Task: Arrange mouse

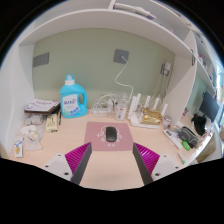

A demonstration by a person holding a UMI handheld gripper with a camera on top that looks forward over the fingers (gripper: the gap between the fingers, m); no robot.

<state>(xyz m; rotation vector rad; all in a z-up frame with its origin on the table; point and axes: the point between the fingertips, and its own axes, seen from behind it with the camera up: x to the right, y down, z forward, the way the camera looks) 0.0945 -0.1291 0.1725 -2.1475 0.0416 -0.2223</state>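
Note:
A dark computer mouse [111, 133] lies on a pink mouse mat [109, 135] in the middle of the light desk [110, 165]. My gripper [111, 160] hangs over the desk nearer than the mat, open, with nothing between its magenta pads [76, 157]. The mouse sits just beyond the fingertips, roughly centred between them.
A blue detergent bottle [72, 98] stands at the back left by the wall. Small boxes and clutter [38, 122] lie at the left. White chargers and cables [135, 106] sit behind the mat. A monitor [209, 108] and more items [185, 135] crowd the right.

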